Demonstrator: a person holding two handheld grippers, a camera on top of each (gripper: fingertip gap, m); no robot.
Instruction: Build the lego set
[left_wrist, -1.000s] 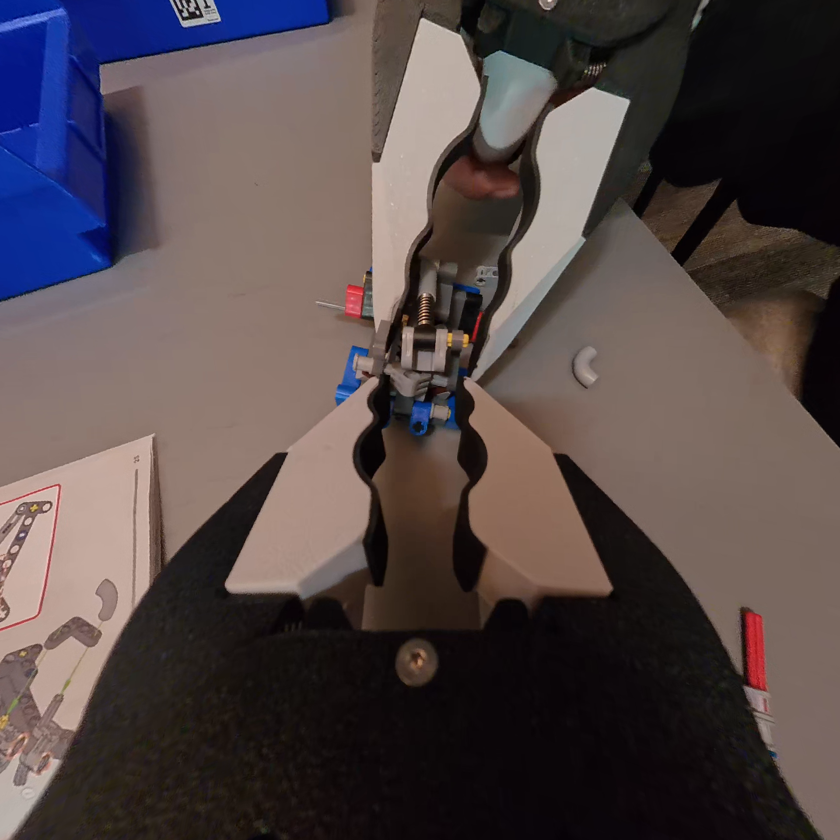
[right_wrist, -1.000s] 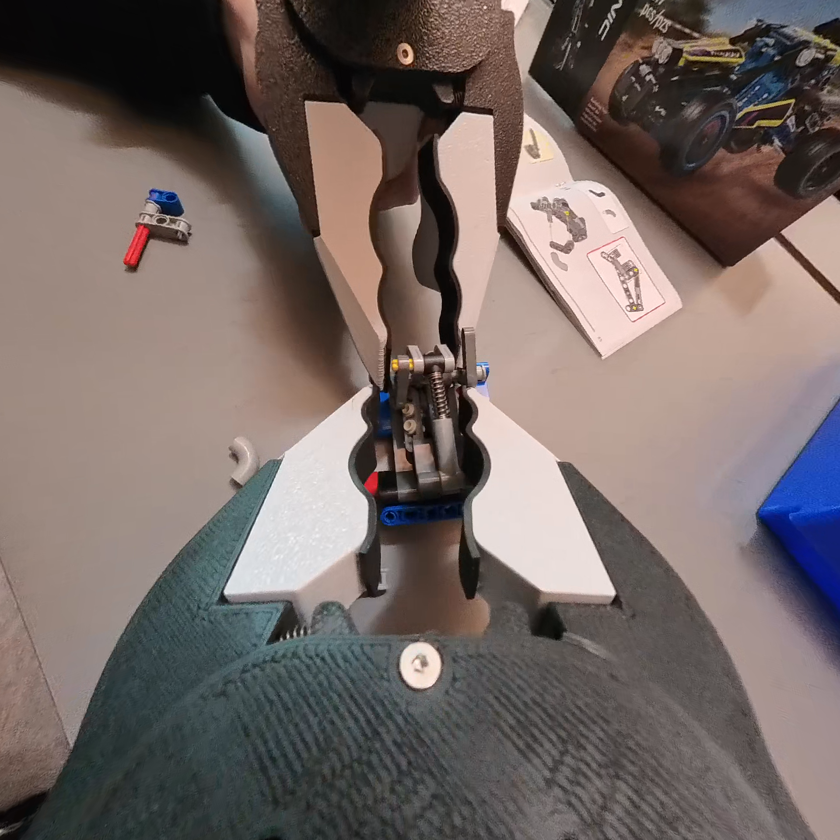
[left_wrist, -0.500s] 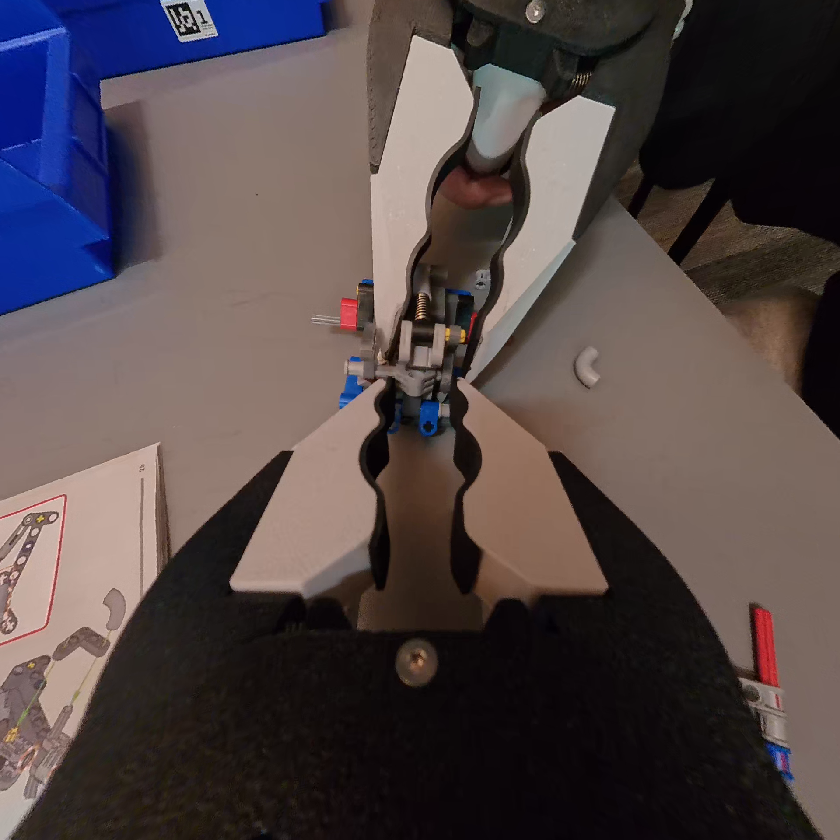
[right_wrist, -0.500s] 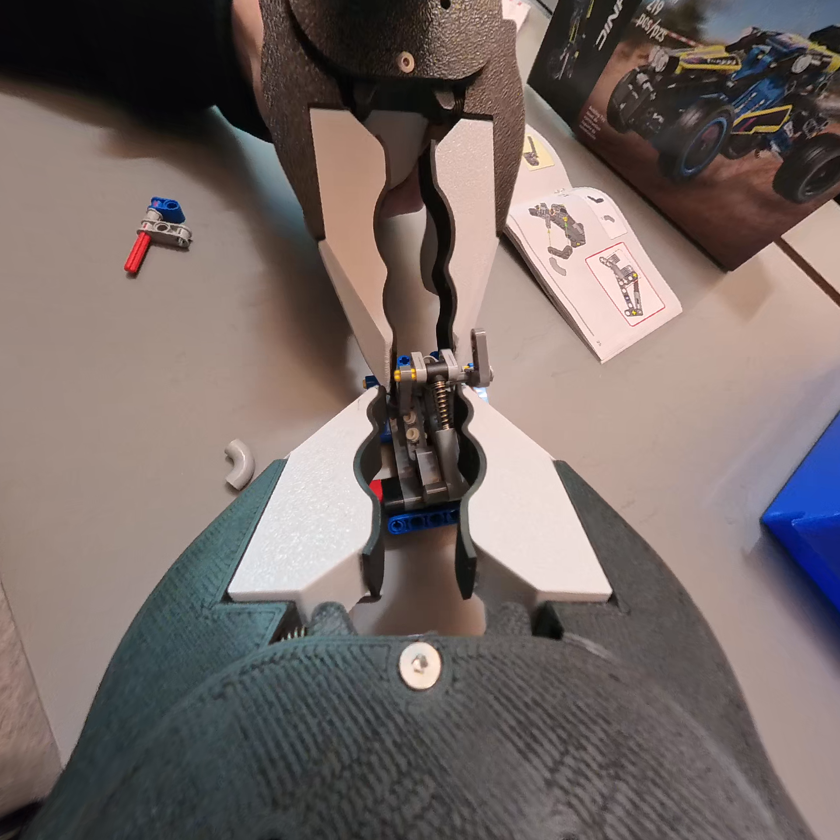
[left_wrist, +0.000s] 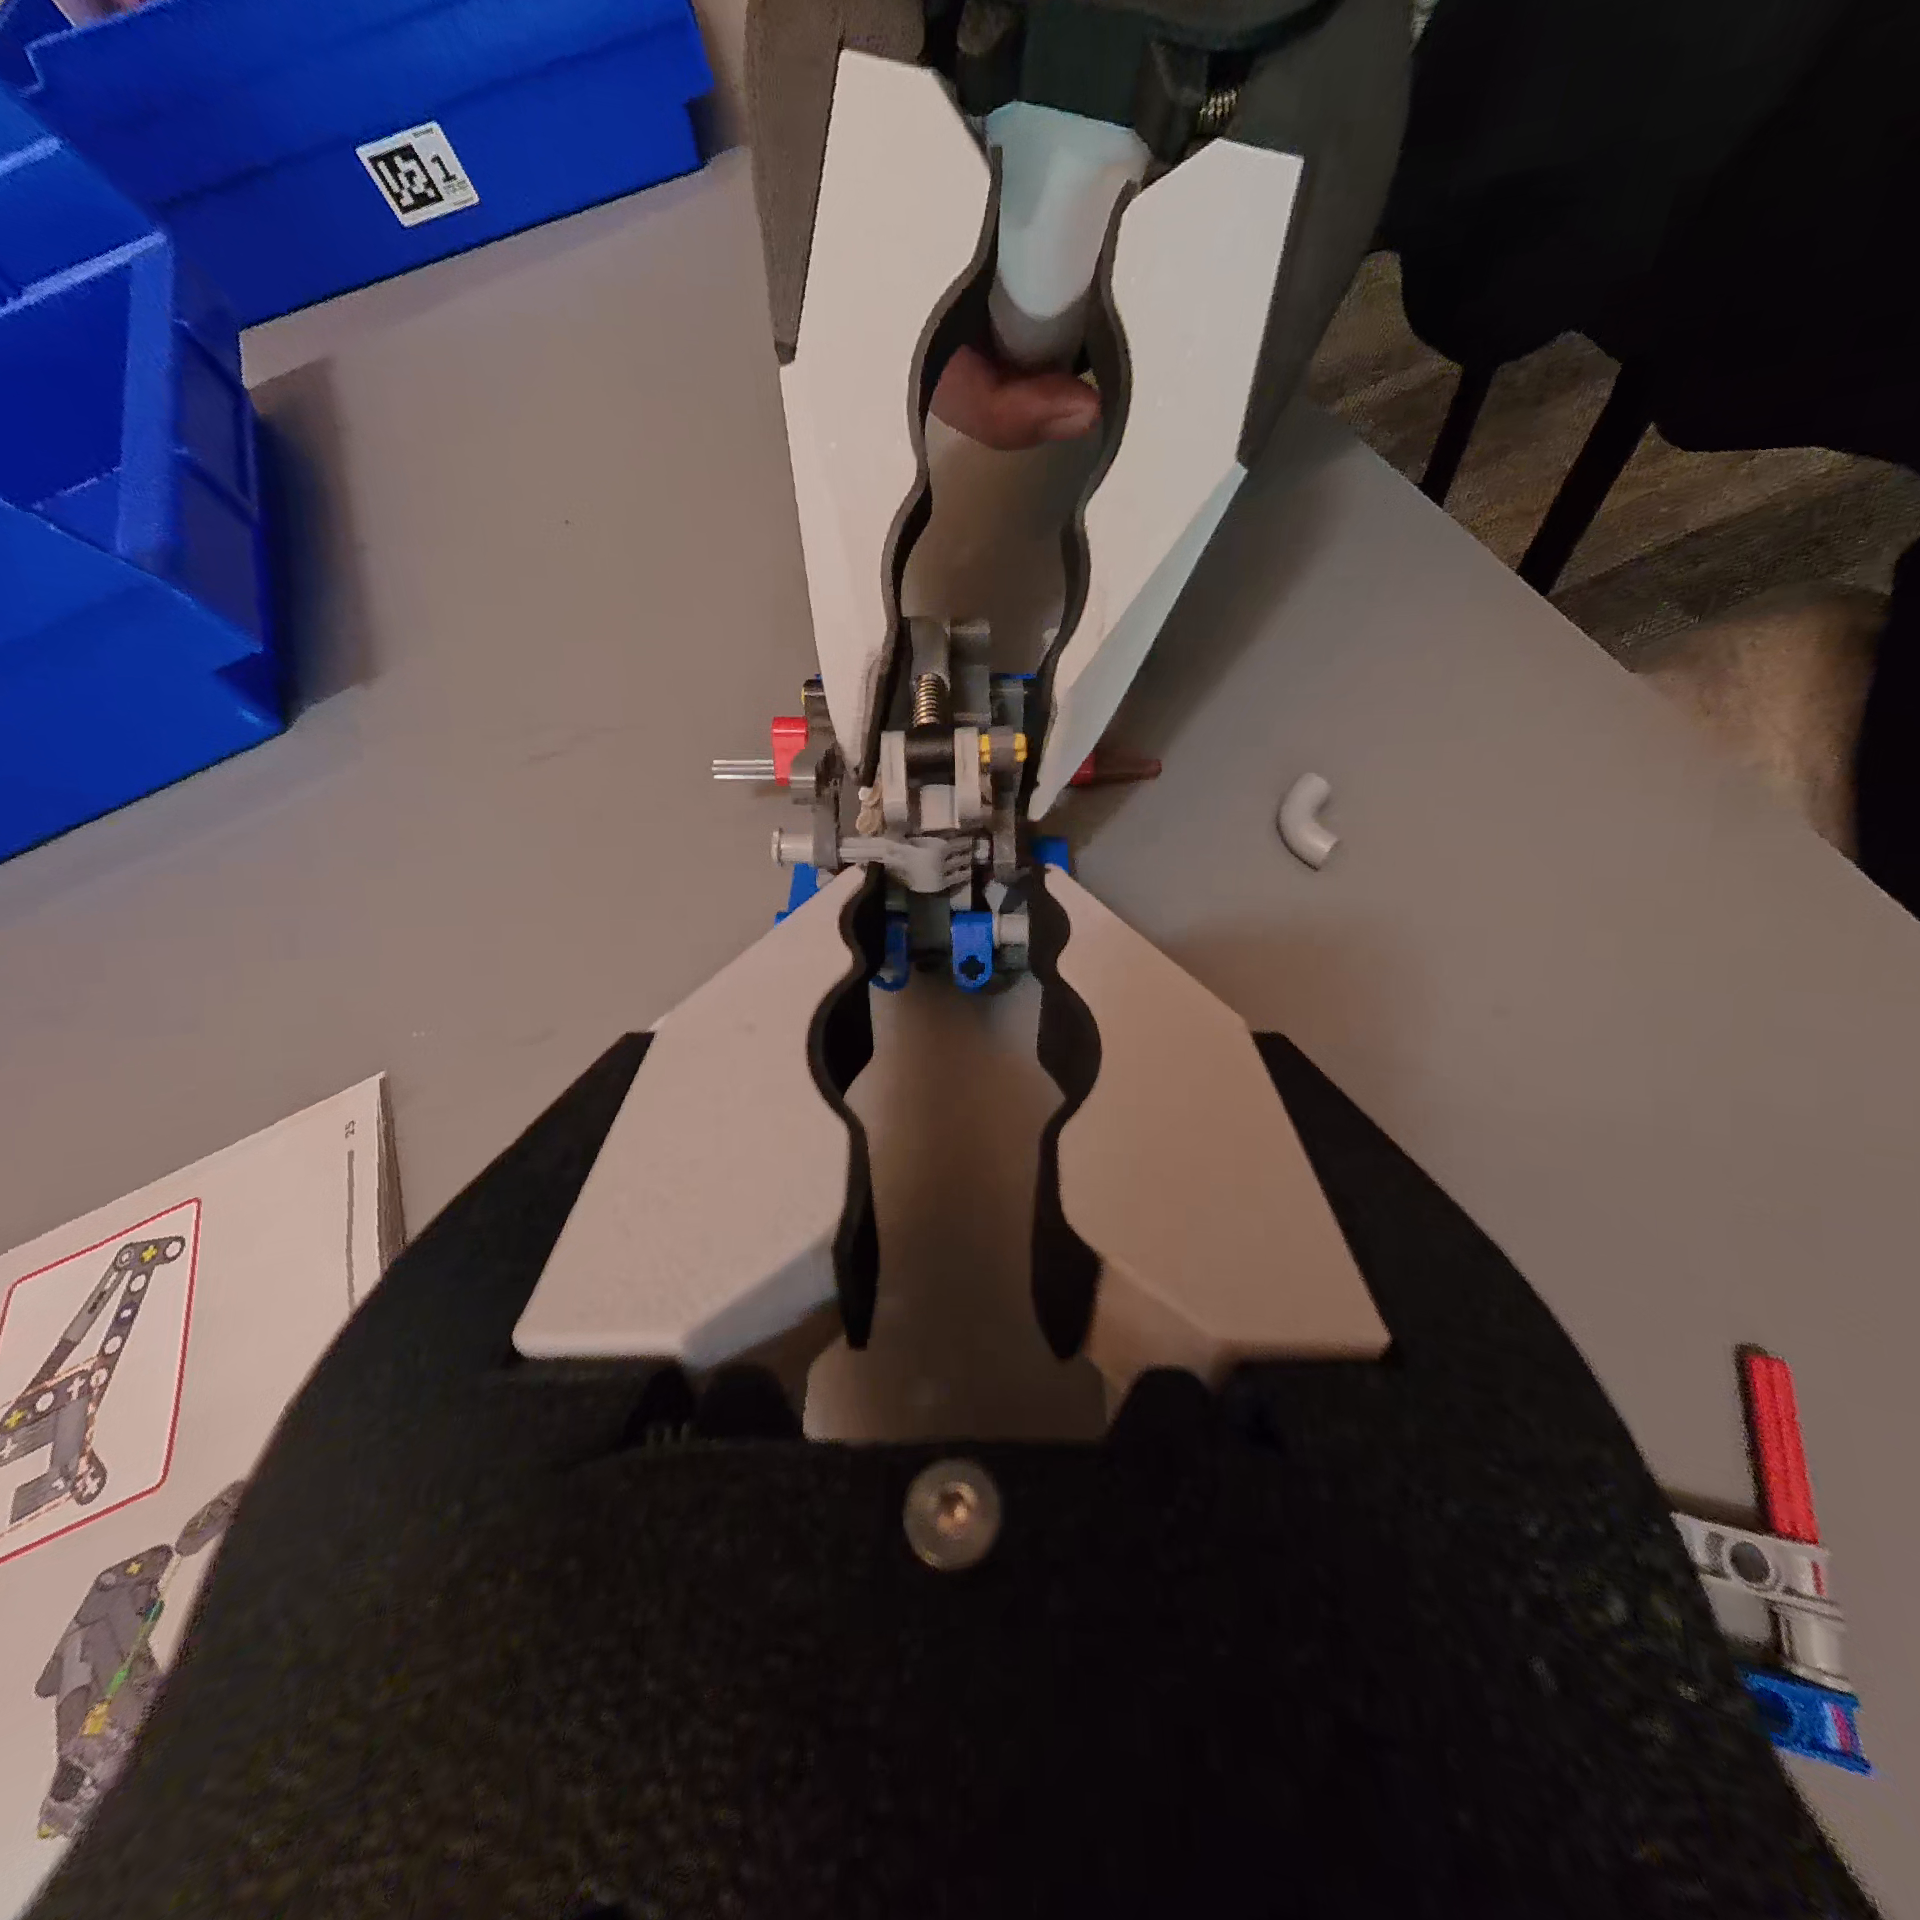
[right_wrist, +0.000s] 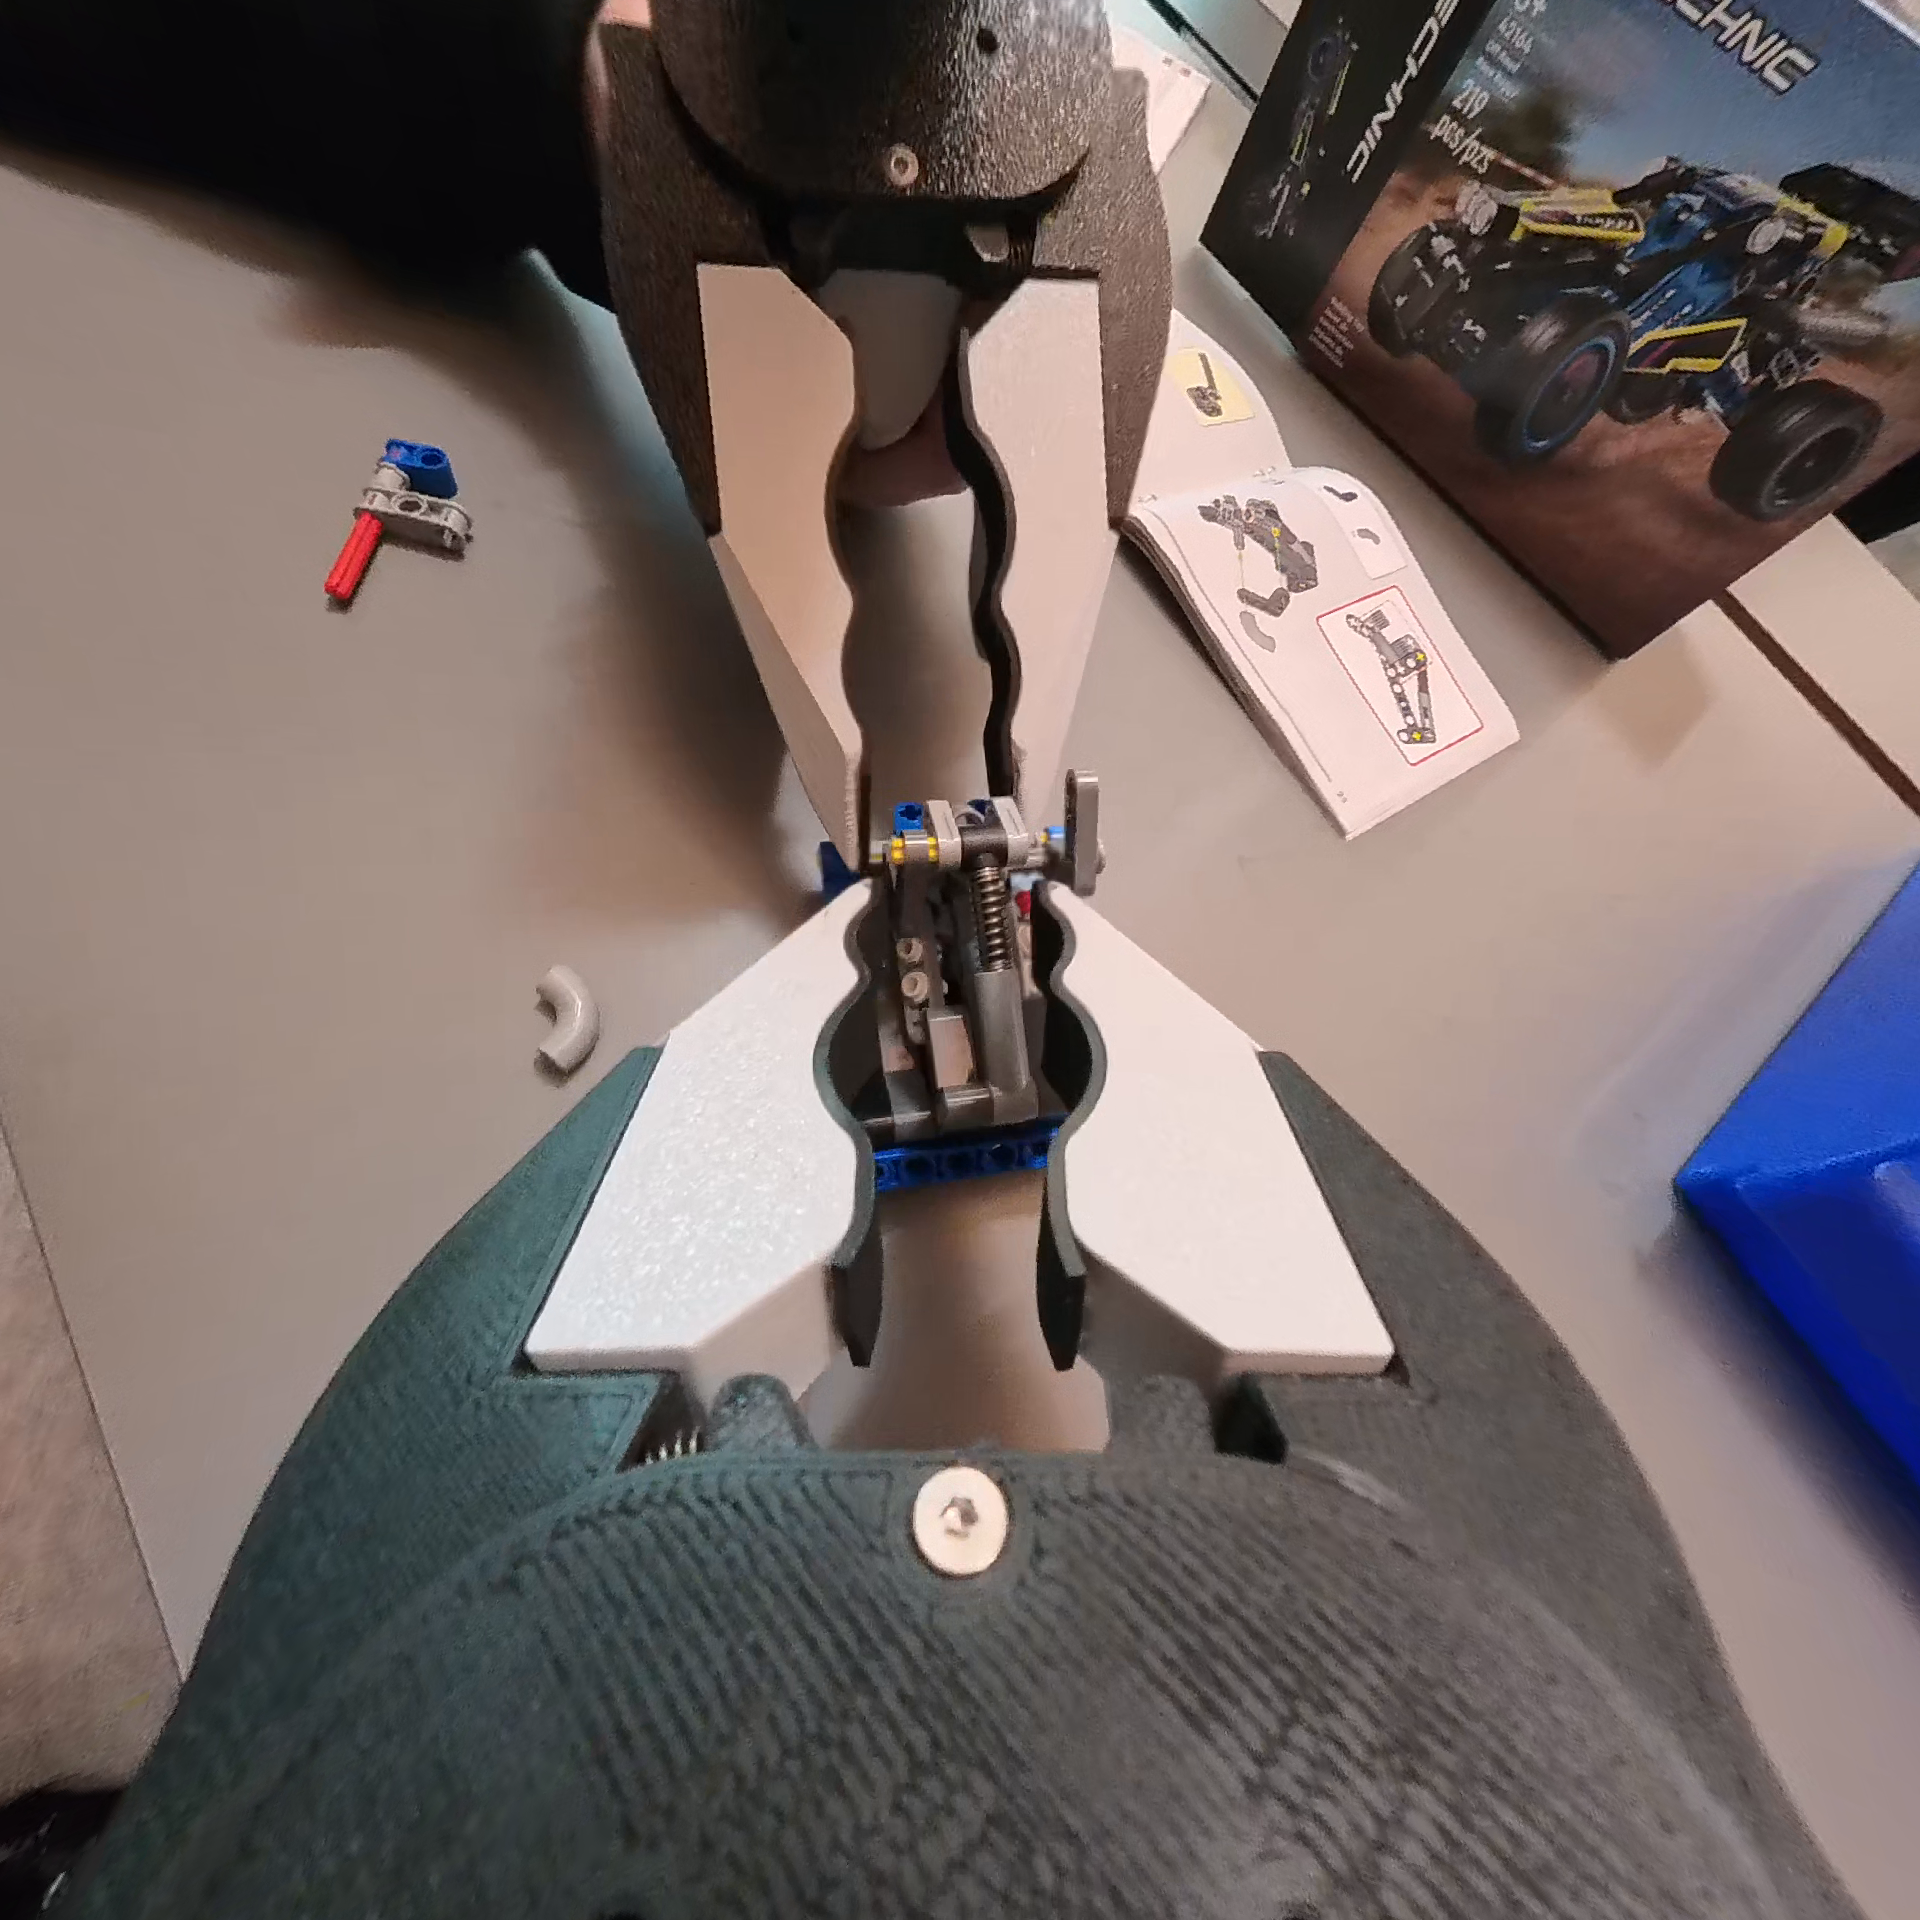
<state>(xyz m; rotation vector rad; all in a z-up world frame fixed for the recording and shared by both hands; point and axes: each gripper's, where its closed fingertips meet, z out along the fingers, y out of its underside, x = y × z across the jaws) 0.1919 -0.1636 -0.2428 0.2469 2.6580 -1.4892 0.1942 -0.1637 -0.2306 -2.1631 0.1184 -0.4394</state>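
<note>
Your left claw (left_wrist: 951, 904) has a rough, grainy black shell and smooth matt pale fingers (left_wrist: 727, 1143); your right claw (right_wrist: 956, 914) is ridged dark-green print. The model (right_wrist: 966, 997) is smooth plastic with a metal spring (right_wrist: 992, 914). The surface (left_wrist: 520, 623) is matt grey, the bins (left_wrist: 125, 520) glossy plastic, the booklet (right_wrist: 1351, 644) paper.

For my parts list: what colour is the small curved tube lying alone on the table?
Light grey tube; left wrist view.
</note>
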